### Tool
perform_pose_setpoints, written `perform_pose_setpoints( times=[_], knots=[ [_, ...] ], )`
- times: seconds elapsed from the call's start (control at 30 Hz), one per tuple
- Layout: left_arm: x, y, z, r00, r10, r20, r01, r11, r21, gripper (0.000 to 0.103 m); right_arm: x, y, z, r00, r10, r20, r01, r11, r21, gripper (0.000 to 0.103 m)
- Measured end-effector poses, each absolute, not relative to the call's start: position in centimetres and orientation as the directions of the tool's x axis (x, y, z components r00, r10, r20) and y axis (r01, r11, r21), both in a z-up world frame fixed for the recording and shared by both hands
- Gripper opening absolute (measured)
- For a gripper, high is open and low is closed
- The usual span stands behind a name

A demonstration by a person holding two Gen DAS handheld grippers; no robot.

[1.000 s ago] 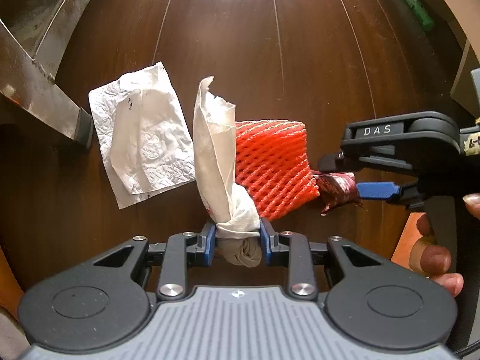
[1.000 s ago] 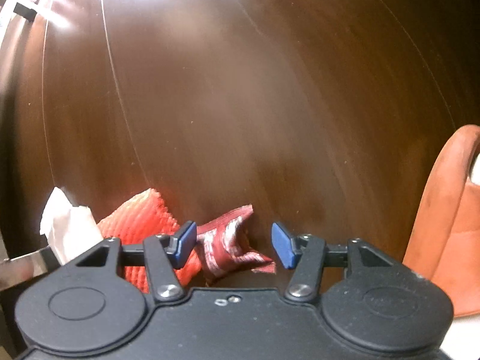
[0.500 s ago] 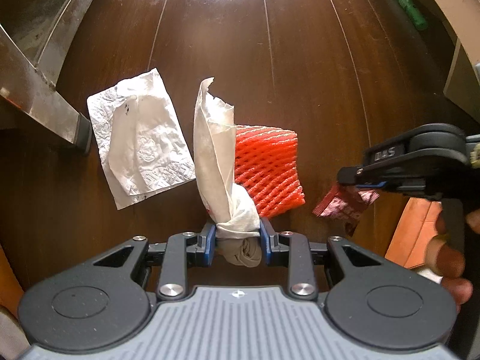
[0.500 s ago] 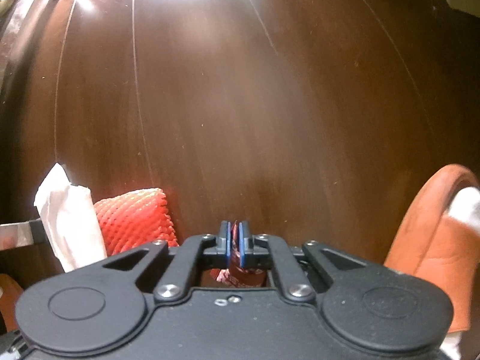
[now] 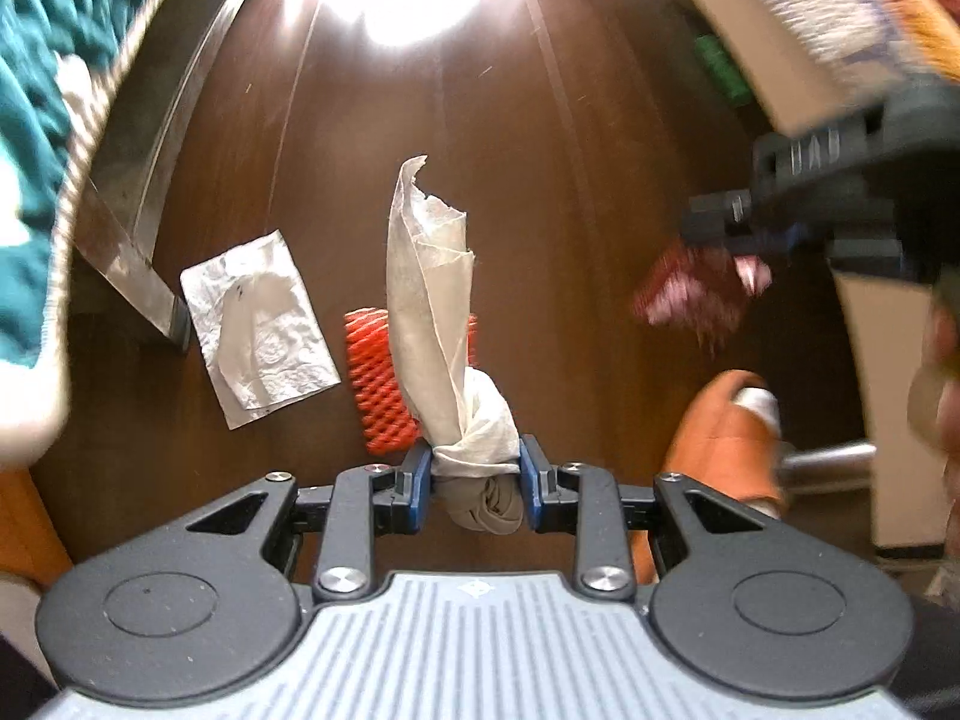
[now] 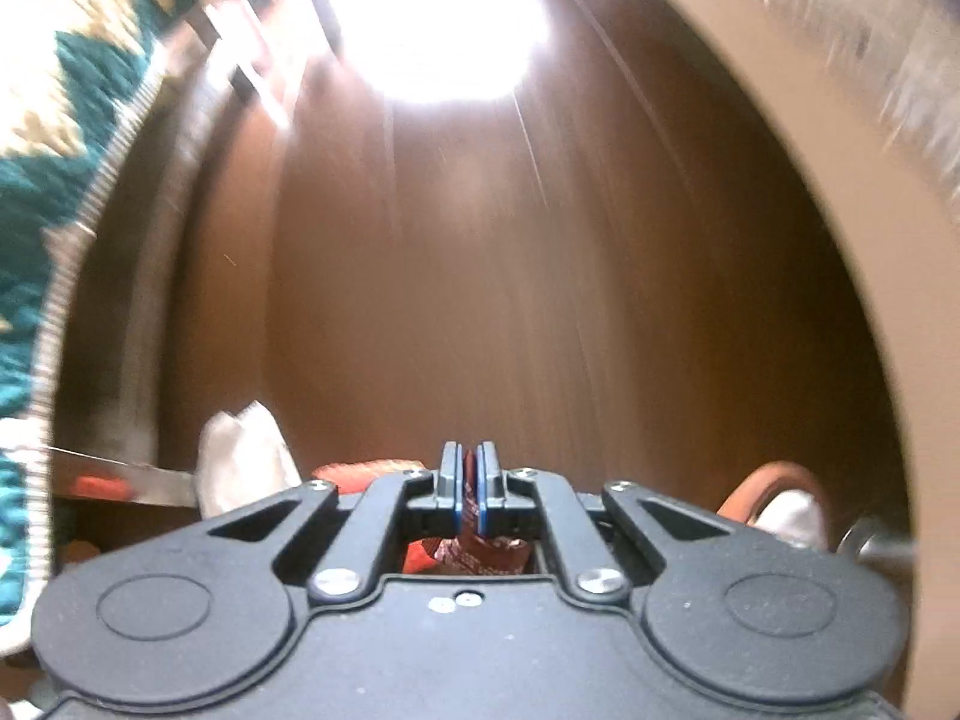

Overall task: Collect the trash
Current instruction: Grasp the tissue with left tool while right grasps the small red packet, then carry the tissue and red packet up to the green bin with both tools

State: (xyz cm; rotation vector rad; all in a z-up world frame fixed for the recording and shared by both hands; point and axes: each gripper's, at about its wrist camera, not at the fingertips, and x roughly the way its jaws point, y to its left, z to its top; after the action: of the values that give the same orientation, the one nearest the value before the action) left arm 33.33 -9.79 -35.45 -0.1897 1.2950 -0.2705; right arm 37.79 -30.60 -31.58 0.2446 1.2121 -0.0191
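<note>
While left gripper [image 5: 474,483] pinched tissue [image 5: 435,312], right gripper [image 6: 471,495] squeezed wrapper [image 5: 696,294]; needed tight hold, slow carry.

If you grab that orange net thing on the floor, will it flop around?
Probably a little. The net looks like soft foam mesh, so it should bend and squash, likely very light. Its open weave should catch well on fingers, not slip.
</note>
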Motion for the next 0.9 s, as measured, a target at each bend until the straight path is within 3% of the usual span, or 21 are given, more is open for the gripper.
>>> perform_pose_setpoints(
  times=[0.2, 0.43, 0.9],
  knots=[
    [30.4, -11.3, -28.0, 0.335, -0.359, -0.871, 0.175, 0.932, -0.317, 0.028, 35.8, -30.8, -23.3, 0.484, 0.139, -0.864, 0.076, 0.977, 0.200, 0.003],
    [29.3, -9.8, -17.2, 0.499, -0.329, -0.802, 0.251, 0.940, -0.229, 0.028, 33.4, -29.8, -12.7, 0.618, 0.173, -0.767, -0.053, 0.982, 0.179, 0.003],
    [30.1, -0.7, 2.4, 0.779, -0.221, -0.587, 0.191, 0.975, -0.113, 0.029, 32.4, -23.1, 3.7, 0.804, 0.241, -0.543, -0.272, 0.962, 0.024, 0.003]
  ],
)
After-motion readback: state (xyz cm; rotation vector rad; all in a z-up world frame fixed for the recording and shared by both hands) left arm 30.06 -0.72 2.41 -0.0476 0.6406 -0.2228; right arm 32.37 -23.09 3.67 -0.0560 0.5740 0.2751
